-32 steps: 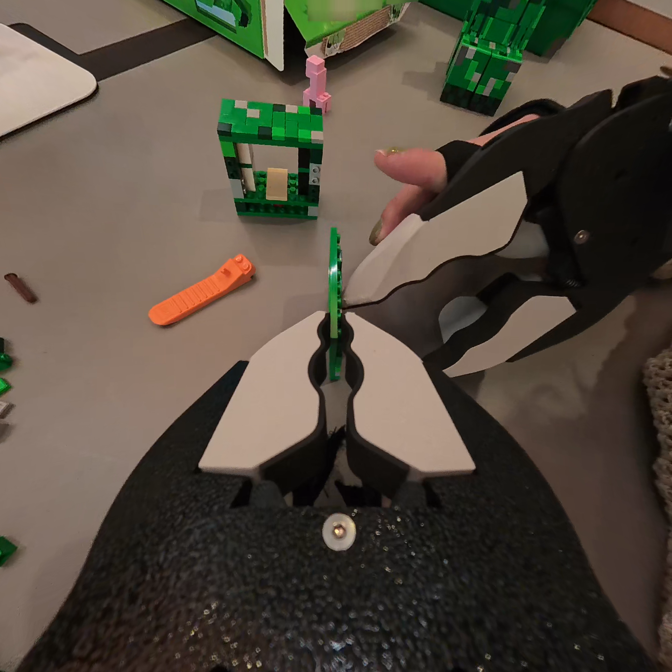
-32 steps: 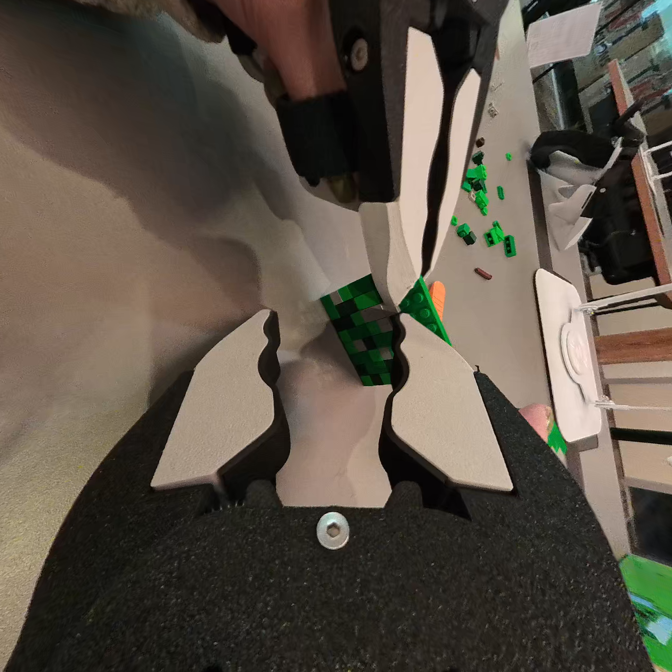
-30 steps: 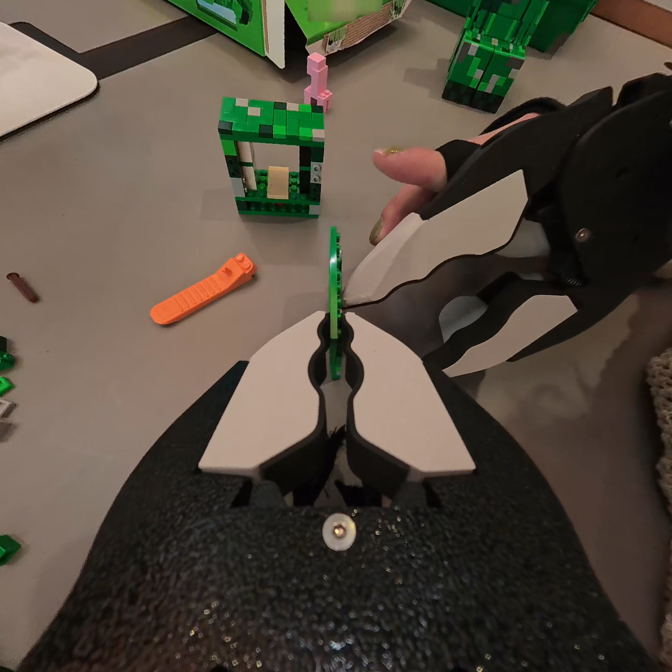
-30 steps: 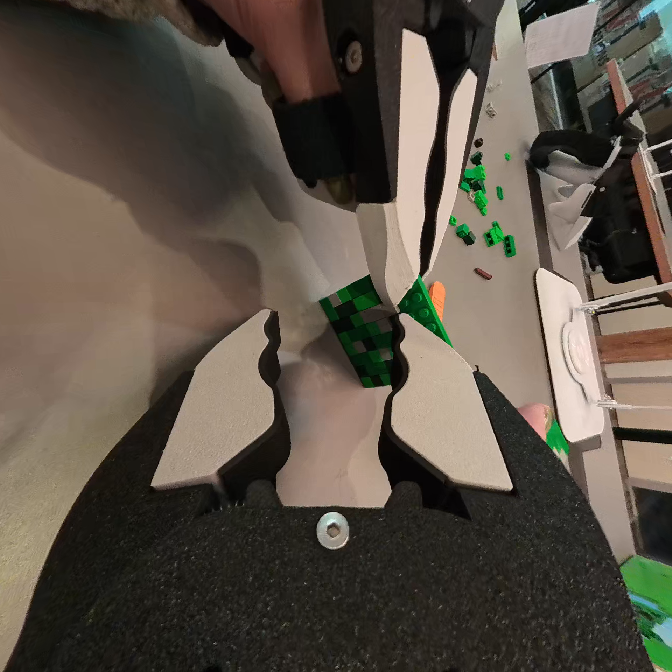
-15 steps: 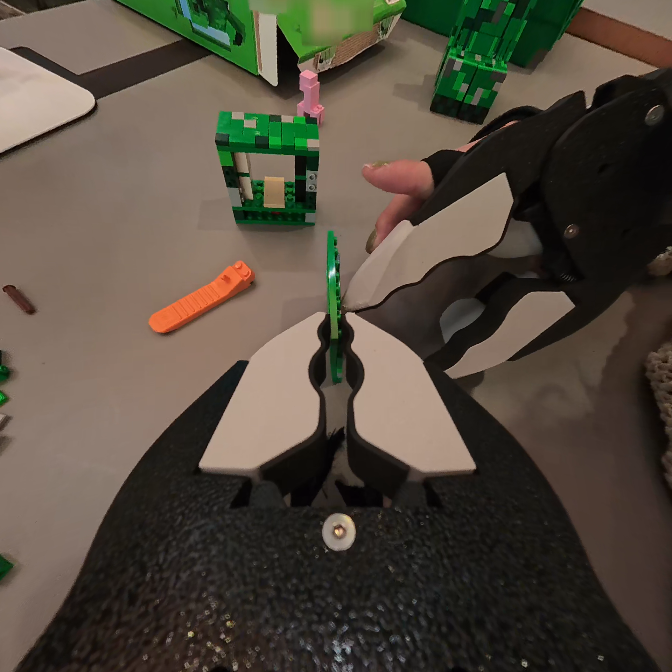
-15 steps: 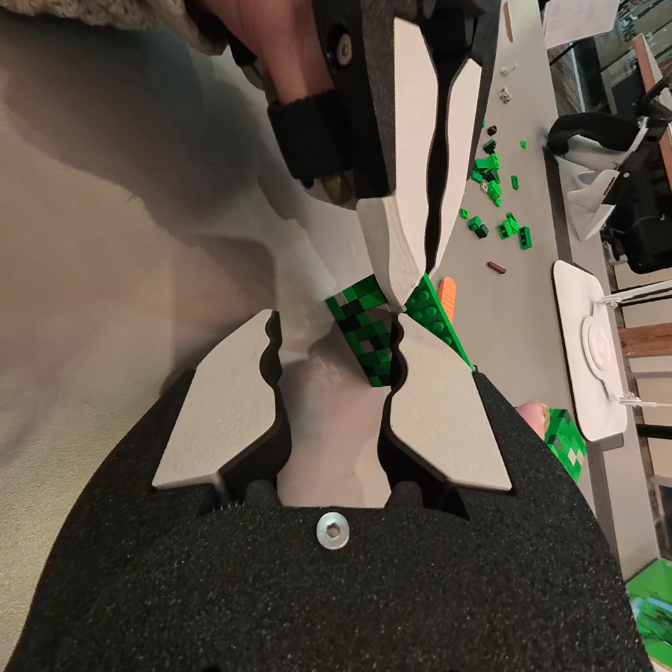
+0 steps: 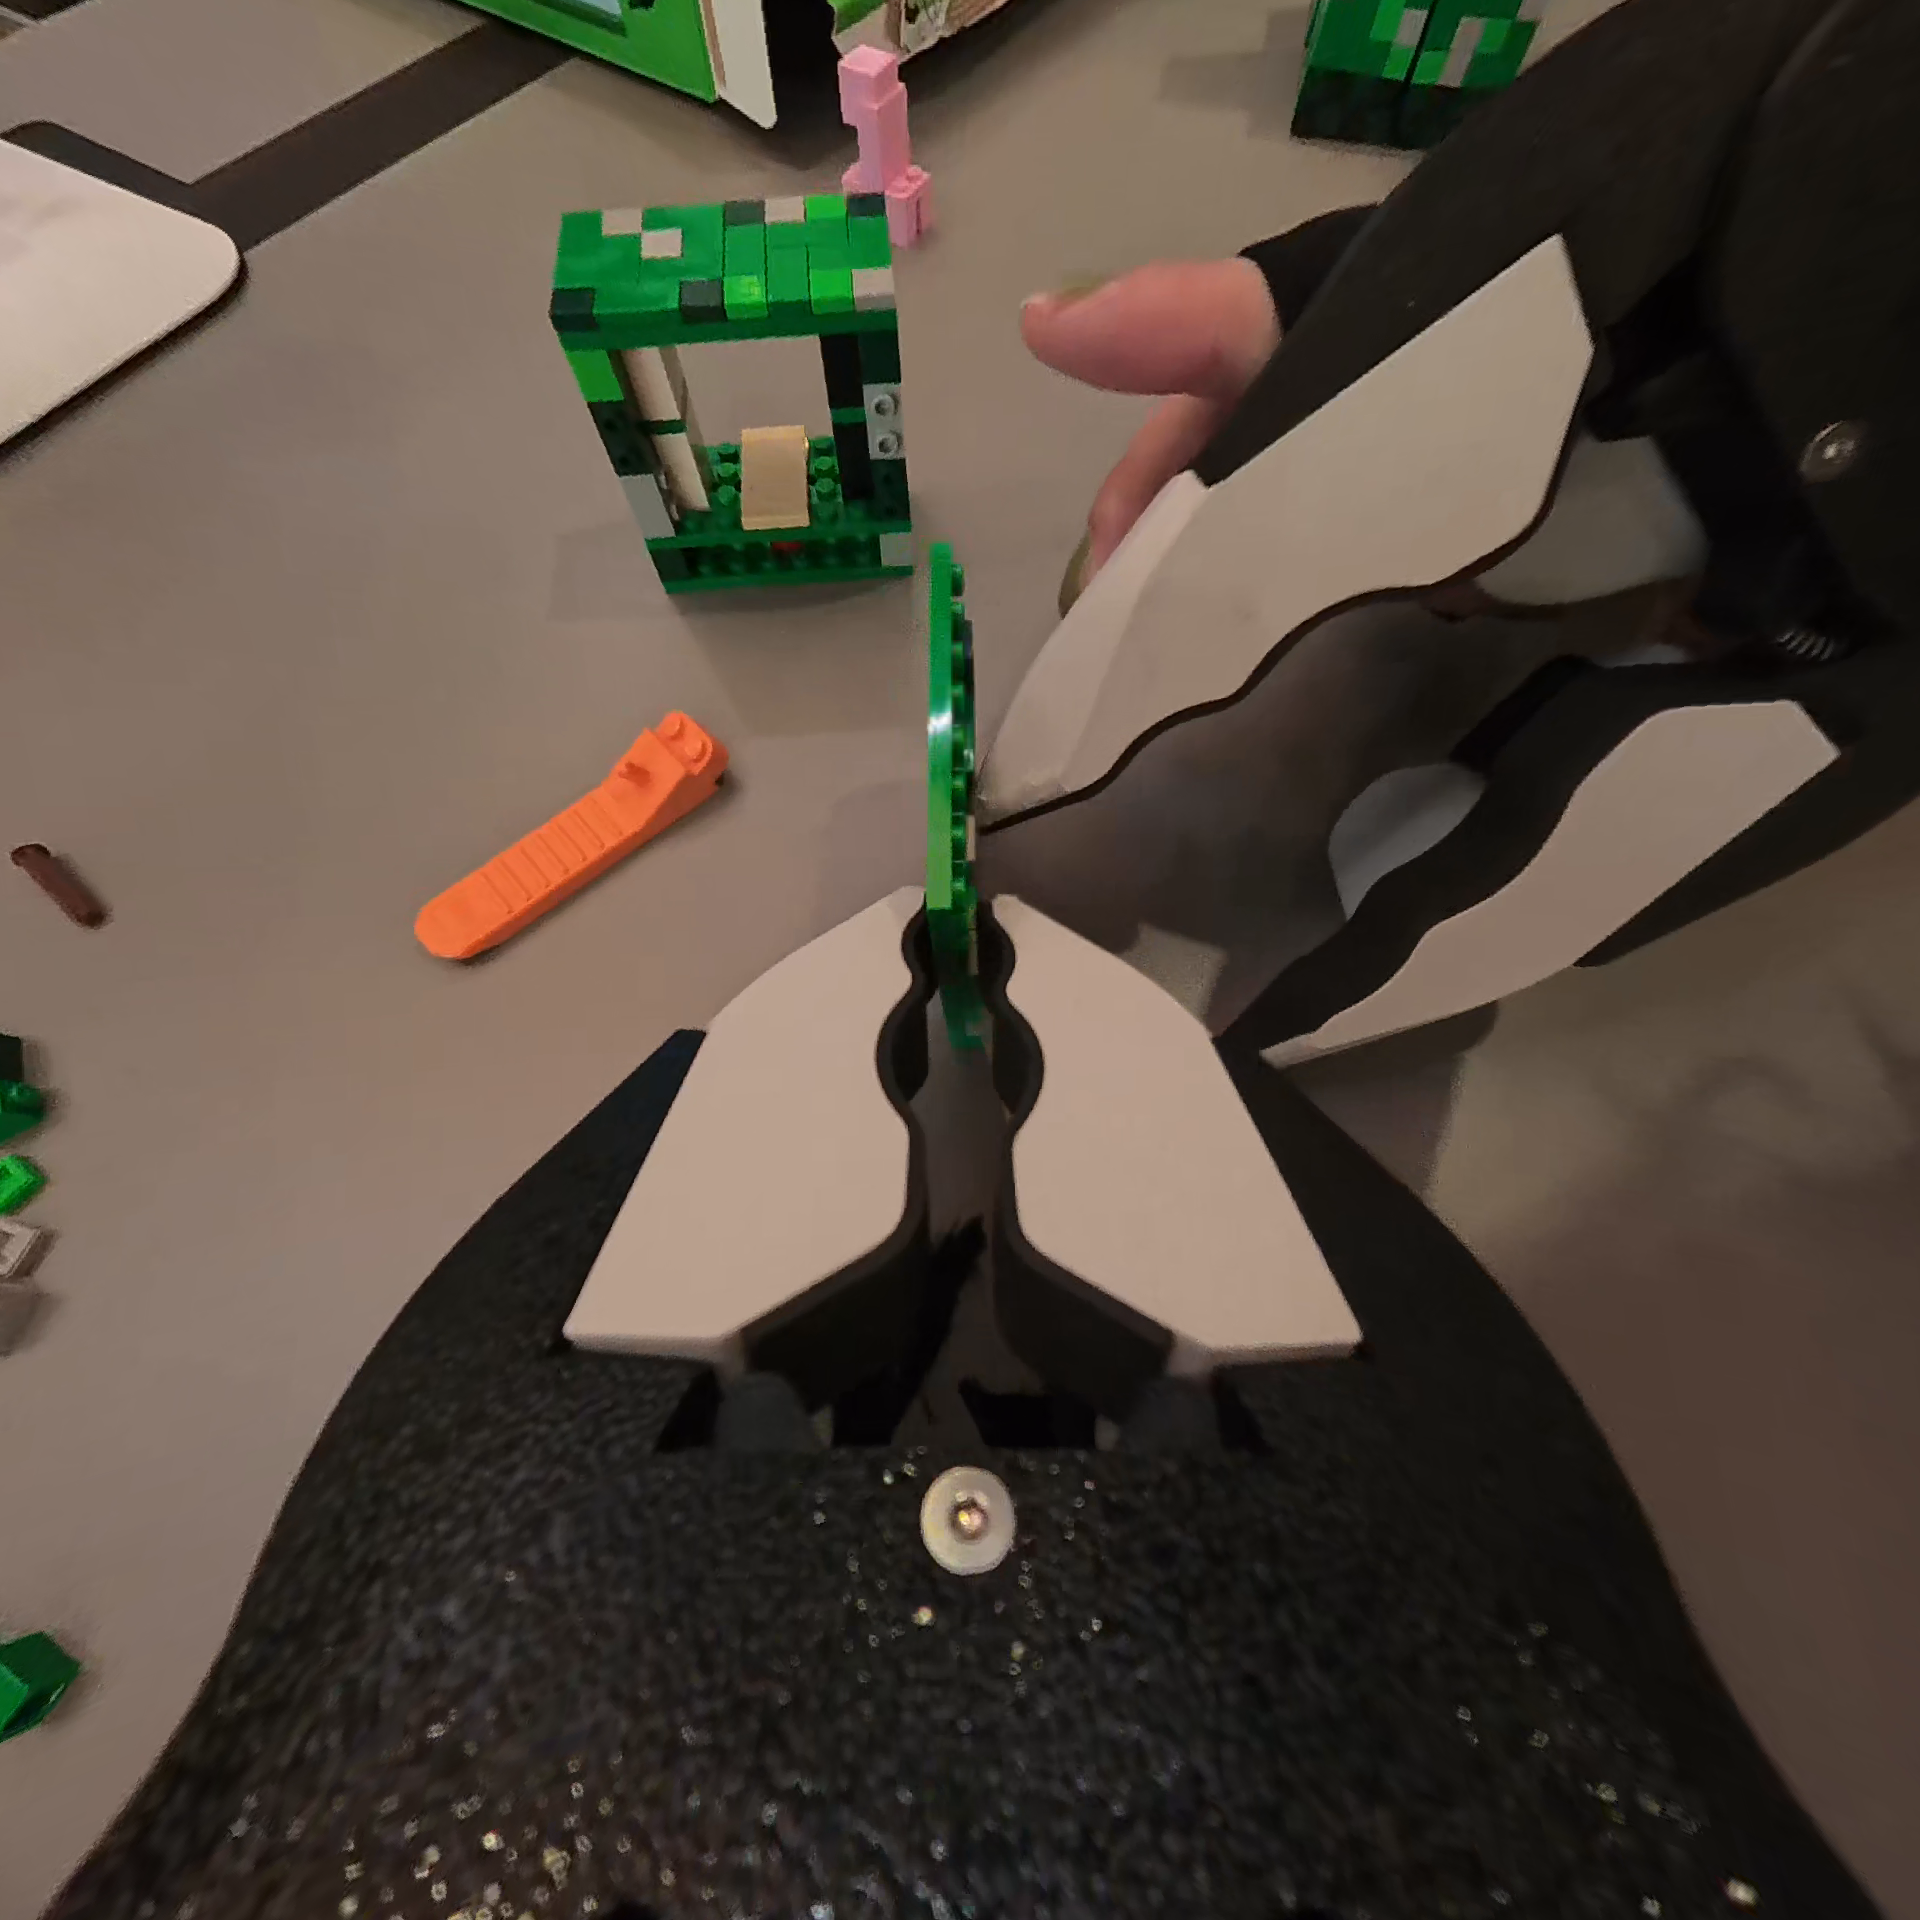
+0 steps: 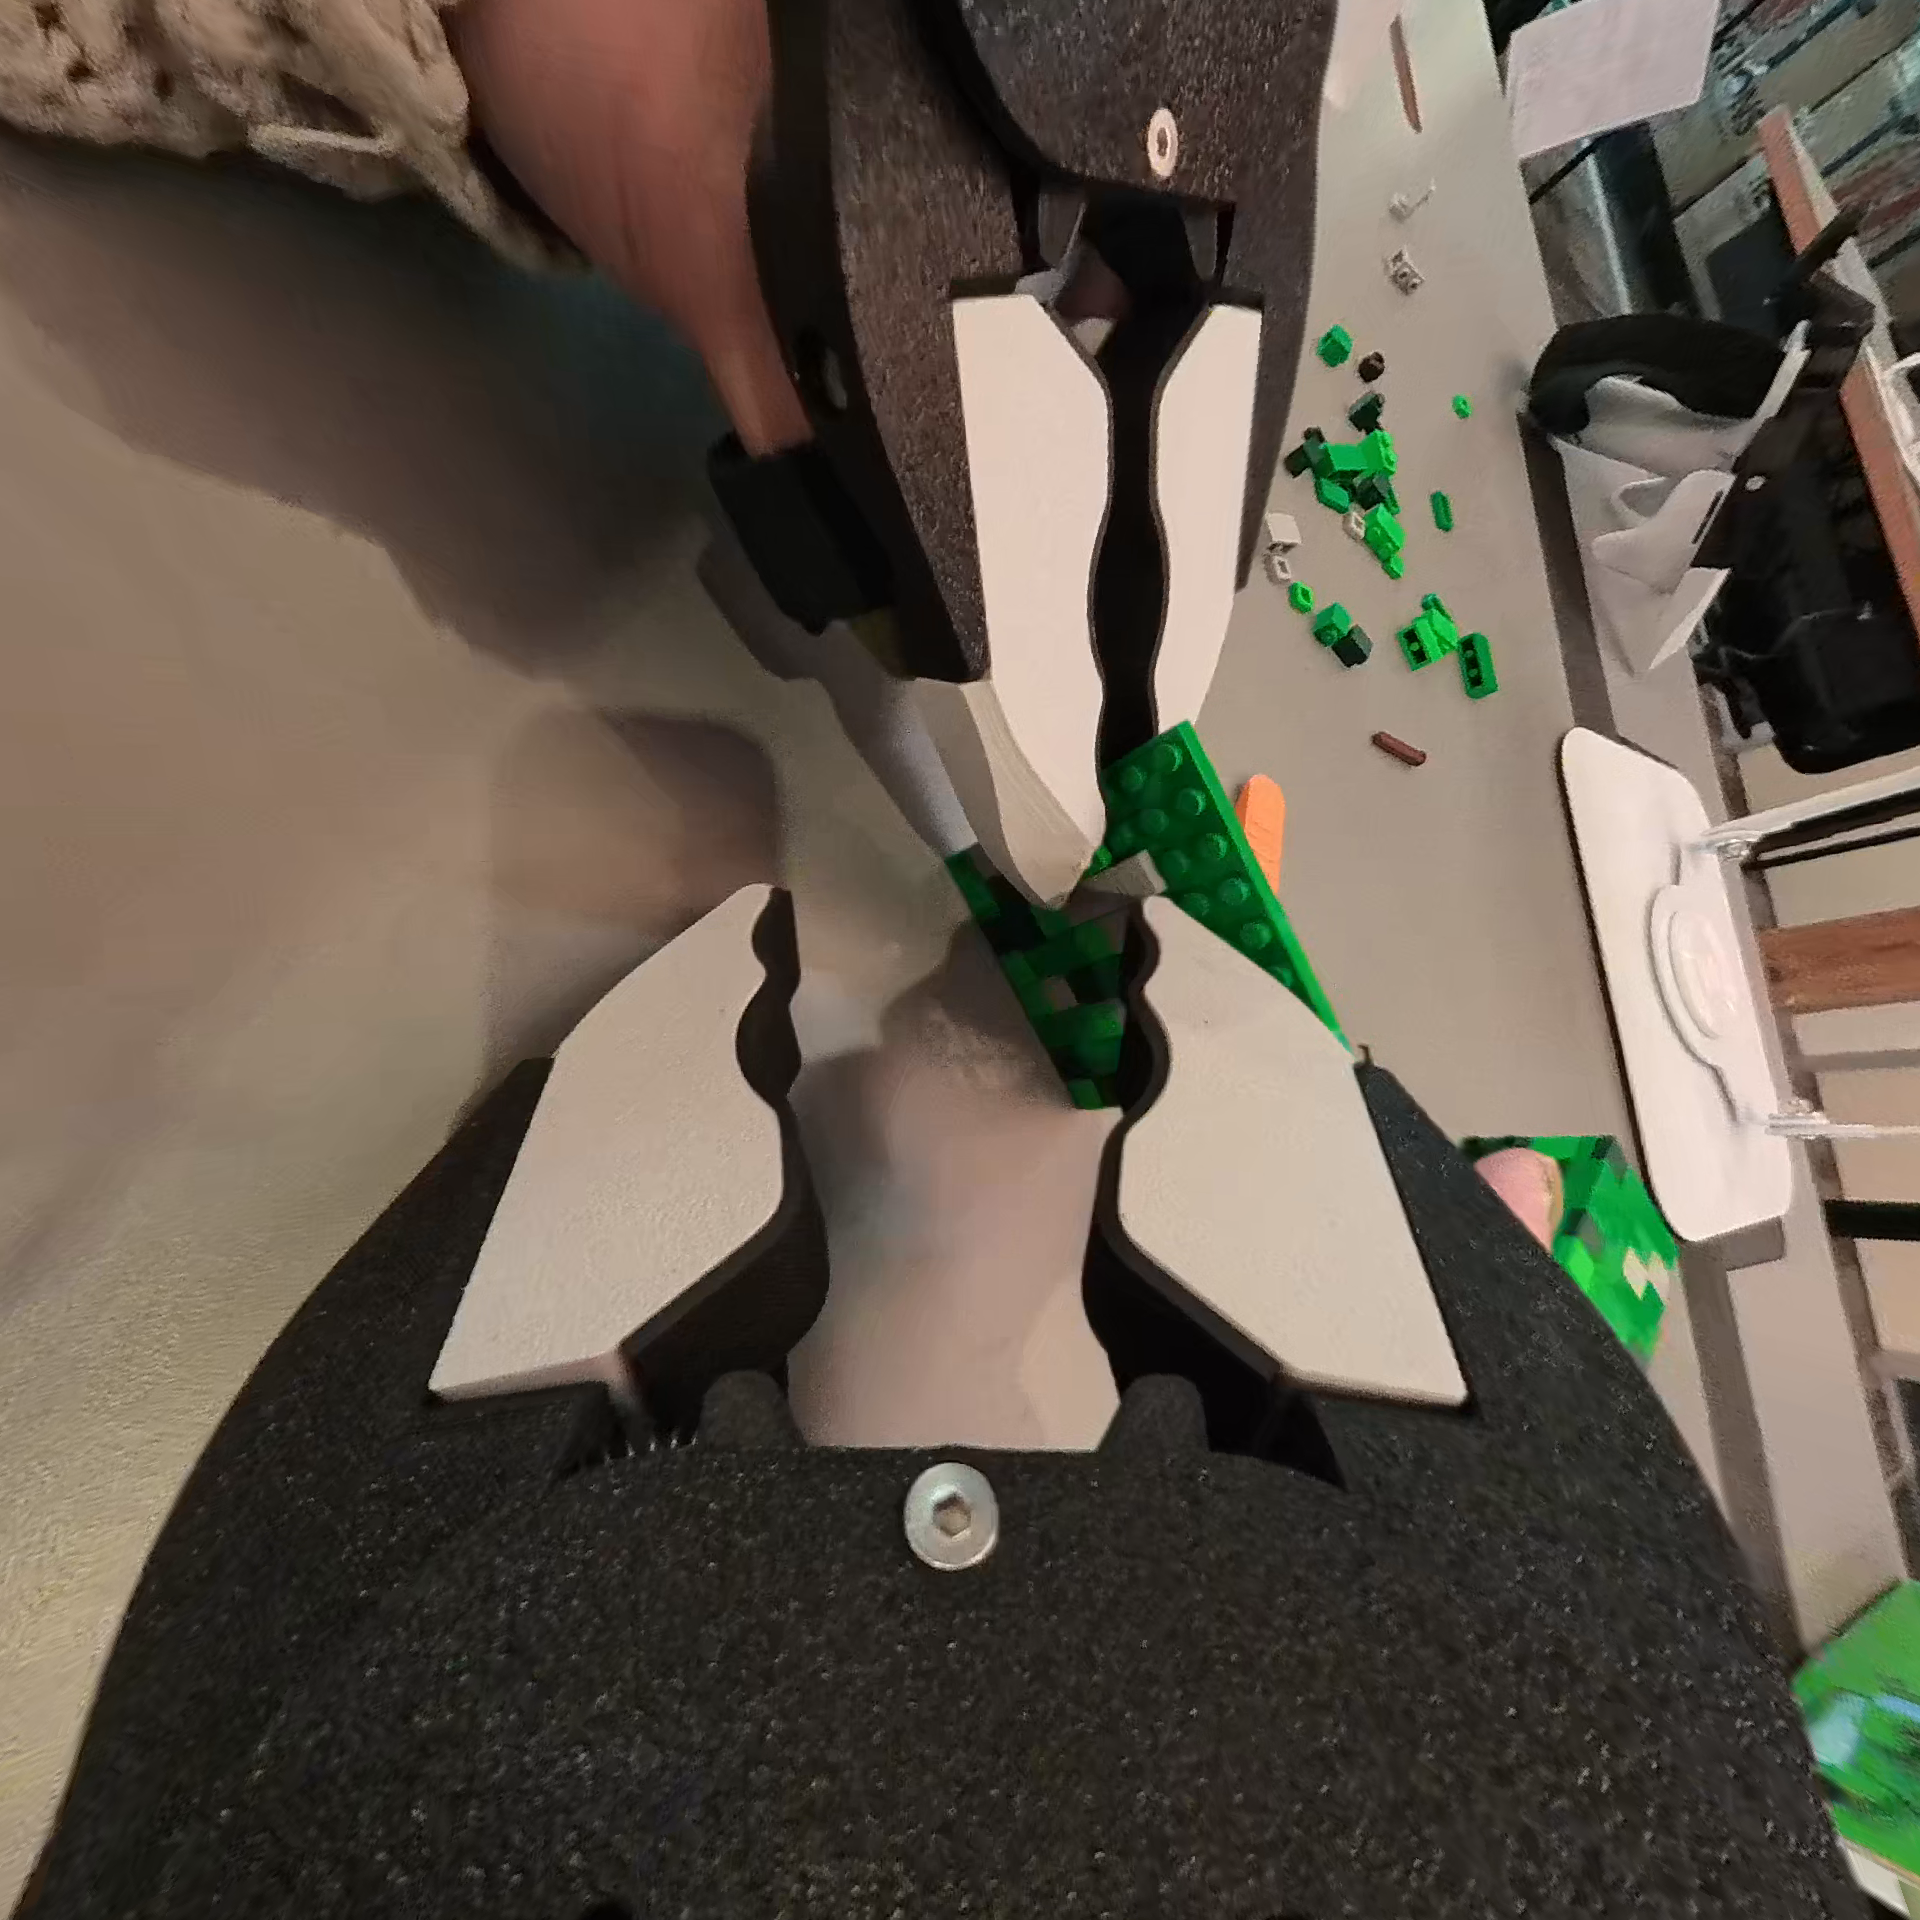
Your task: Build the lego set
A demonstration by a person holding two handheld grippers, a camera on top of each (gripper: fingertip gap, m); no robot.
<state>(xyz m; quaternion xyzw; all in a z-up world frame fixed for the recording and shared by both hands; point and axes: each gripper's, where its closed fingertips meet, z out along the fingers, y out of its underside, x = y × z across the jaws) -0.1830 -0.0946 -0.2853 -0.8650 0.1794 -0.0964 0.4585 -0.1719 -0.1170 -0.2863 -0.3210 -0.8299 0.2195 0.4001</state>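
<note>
The left gripper (image 7: 951, 914) has edged closer to the green frame (image 7: 732, 400) on the bench (image 7: 312, 623), fingers still clamped on the green plate (image 7: 948, 748), held edge-up. The right gripper (image 7: 1127, 914), fingers wide, touches one tip to its patchwork green tiled face.

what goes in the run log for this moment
left gripper: shut on green plate, edge-up | right gripper: open, one finger tip on plate

A grey table (image 7: 312, 623) carries a green brick frame (image 7: 732, 400) standing upright. Just behind it stands a pink figure (image 7: 883, 135); in front and to its left lies an orange brick separator (image 7: 571, 842), with a brown peg (image 7: 57, 883) and loose green bricks (image 8: 1371, 540) farther left.
</note>
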